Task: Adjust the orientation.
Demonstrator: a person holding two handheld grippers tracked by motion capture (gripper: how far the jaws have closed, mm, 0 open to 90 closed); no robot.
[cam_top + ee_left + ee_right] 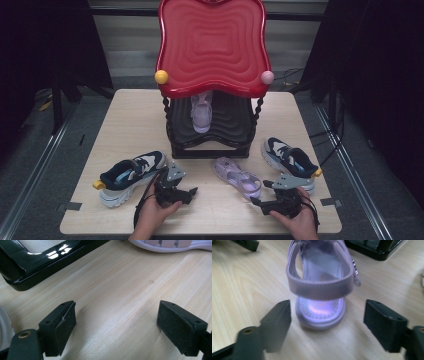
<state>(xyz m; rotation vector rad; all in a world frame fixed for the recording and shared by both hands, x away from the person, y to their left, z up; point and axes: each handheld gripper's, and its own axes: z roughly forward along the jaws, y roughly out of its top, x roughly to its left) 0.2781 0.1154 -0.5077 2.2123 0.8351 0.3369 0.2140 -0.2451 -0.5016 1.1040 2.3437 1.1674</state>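
I have the right claw [327, 322] low over the desk [125, 112], lined up on the heel of the lilac sandal [322, 290]. In the right gripper view the sandal sits centre frame, heel strap toward me, its rounded heel just ahead of the gap between the jaws. The jaws stand wide on either side, not touching it, nothing gripped.

From the high view, that sandal [237, 177] lies at lower centre of the frame, just in front of the black base of the shoe rack [210, 145], with the right claw [256, 201] just below and to the right of it.

My left claw [194, 190] rests at lower centre-left, near the navy and white sneaker [131, 176] with the yellow heel tab. In the left gripper view its jaws are spread far apart over bare wood, empty, the glossy black rack foot [45, 260] in the upper left.

A second sneaker [290, 161] sits at right, and a matching lilac sandal [201, 112] stands on the lower rack shelf under the red top [212, 45].
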